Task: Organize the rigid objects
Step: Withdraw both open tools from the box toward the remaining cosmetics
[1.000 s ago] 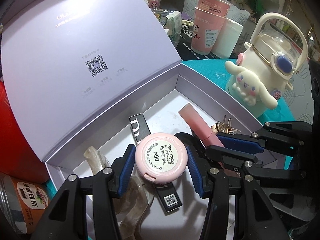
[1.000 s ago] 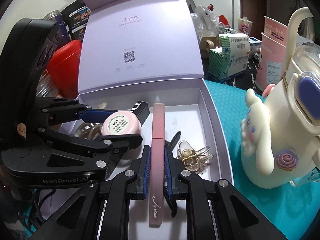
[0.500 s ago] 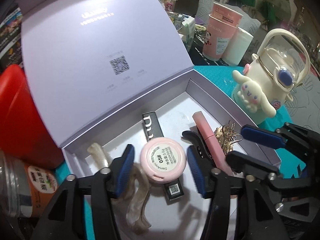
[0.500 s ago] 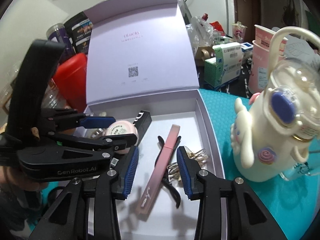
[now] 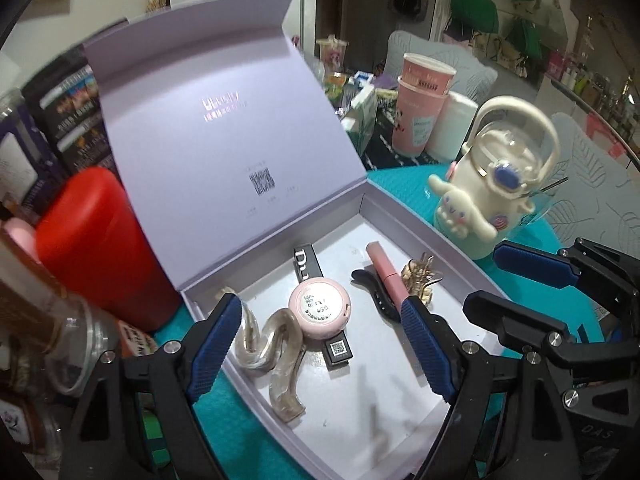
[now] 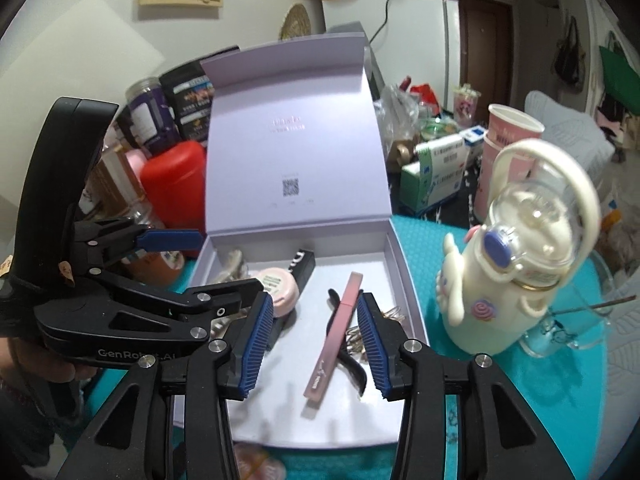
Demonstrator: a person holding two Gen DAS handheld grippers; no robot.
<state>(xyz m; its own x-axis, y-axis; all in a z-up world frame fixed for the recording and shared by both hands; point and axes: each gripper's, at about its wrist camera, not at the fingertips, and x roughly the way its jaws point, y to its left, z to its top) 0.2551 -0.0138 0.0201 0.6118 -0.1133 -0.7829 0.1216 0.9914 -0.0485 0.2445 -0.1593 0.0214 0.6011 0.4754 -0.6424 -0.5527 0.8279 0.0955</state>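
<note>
grippers (image 5: pixel 320 344) (image 6: pixel 316 344) opening, seemingly empty, above box (image 5: pixel 420 216)

black tube (image 5: pixel 316 292): middle under pink compact (image 5: pixel 320 307) | lid text (image 5: pixel 221 105): blurred

Open lilac box (image 6: pixel 404 276), round pink compact (image 5: pixel 320 307) on black tube (image 5: pixel 337 350), pink lip tube (image 6: pixel 334 334) flat

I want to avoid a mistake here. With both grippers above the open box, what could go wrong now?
1. The round pink compact lies on the black tube, not flat; it might slide off.
2. The pink lip tube rests across the black hair clip and could roll.
3. The left gripper and right gripper, both opening and empty, are close together and could collide.
</note>
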